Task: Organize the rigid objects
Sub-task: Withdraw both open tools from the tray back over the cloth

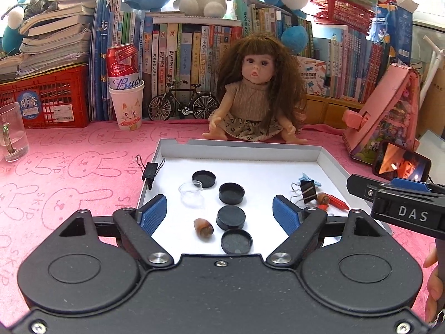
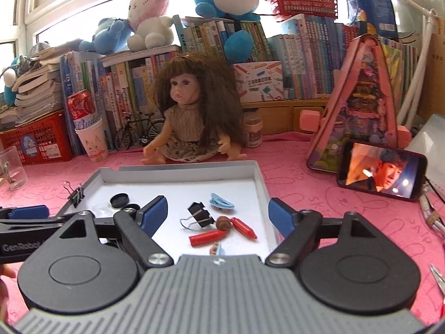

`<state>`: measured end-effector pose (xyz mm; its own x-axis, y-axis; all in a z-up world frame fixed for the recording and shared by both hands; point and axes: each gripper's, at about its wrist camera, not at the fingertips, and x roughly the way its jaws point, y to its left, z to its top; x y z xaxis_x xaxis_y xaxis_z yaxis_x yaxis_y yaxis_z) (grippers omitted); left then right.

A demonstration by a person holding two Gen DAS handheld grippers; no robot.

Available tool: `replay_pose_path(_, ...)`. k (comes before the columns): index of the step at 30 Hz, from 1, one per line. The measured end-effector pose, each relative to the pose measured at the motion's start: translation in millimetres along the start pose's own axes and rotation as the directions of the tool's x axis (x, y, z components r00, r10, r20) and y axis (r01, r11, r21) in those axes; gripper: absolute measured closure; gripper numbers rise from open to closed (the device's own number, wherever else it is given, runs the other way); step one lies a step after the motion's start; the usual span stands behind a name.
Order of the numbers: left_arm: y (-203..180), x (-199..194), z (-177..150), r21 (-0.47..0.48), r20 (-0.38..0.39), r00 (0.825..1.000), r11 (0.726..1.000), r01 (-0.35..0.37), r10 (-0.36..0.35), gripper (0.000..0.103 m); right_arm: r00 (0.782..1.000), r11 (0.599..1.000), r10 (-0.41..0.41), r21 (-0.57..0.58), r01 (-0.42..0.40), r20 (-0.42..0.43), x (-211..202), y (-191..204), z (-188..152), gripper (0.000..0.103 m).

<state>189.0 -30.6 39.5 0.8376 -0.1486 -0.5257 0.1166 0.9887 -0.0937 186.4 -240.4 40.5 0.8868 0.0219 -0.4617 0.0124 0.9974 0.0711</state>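
Observation:
A white shallow tray [image 1: 250, 147] lies on the pink cloth. In the left wrist view its left half holds several black round caps [image 1: 231, 193], a clear little cup [image 1: 190, 192] and a brown acorn-like piece [image 1: 203, 226]. My left gripper [image 1: 219, 203] hovers open over them and holds nothing. In the right wrist view the tray [image 2: 180, 175] holds on its right side a black binder clip [image 2: 198, 214], a blue hair clip [image 2: 222, 201], another brown acorn [image 2: 224, 222] and two red crayons [image 2: 208, 238]. My right gripper [image 2: 218, 205] is open above these, empty. Another binder clip [image 1: 150, 171] grips the tray's left rim.
A doll [image 1: 250, 94] sits just behind the tray. A phone [image 2: 381, 174] leans by a pink toy house [image 2: 361, 105] on the right. A glass mug [image 1: 12, 133] and a paper cup with a red can [image 1: 126, 103] stand at the left, in front of books and a red crate.

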Motion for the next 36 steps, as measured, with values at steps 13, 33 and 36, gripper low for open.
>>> replay_pose_path(13,-7.0,-18.1,-24.7,0.068,0.015,1.000,0.997,-0.022,0.021,0.020,0.999,0.998,-0.047,-0.030,0.046,-0.023,-11.9,-3.6,-22.0,0.009)
replay_pose_path(33,-0.3,-26.7,-53.9,0.087,0.009,0.998,0.994,-0.061,0.060,0.020,0.995,0.997,-0.041,-0.064,0.035,-0.089,-15.1,-0.4,-48.9,0.007)
replay_pose_path(36,-0.1,-29.4,-56.7,0.085,0.011,0.998,0.995,-0.059,0.059,0.020,0.995,0.997,-0.040,-0.069,0.033,-0.095,-16.4,0.7,-50.8,0.006)
